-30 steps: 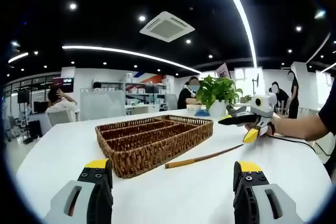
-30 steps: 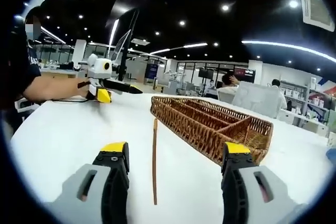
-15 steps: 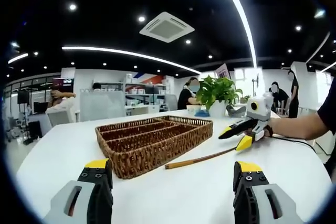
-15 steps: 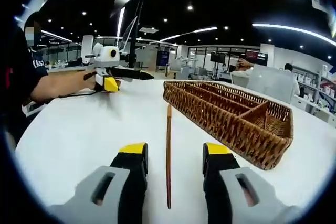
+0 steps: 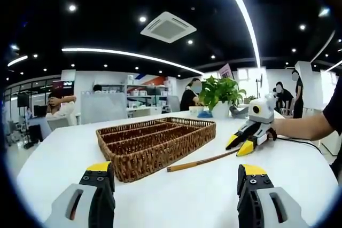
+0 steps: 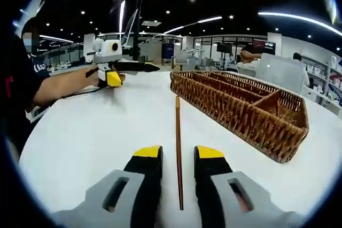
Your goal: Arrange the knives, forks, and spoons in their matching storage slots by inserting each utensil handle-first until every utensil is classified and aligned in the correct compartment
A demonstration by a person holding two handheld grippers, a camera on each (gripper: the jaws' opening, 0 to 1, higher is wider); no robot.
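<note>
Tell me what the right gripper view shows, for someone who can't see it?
The right hand-held gripper straddles a thin brown wooden stick lying on a white table. A brown woven wicker tray sits beside the stick, and the left hand-held gripper hovers farther back.

The left gripper (image 5: 173,188) is held low and level, its yellow-tipped jaws standing wide apart. In the left gripper view, the right gripper (image 5: 239,143) tilts downward at the end of the person's outstretched forearm (image 5: 304,128), its jaws drawn near together. In its own view the right gripper's jaws show only a narrow gap between them.
</note>
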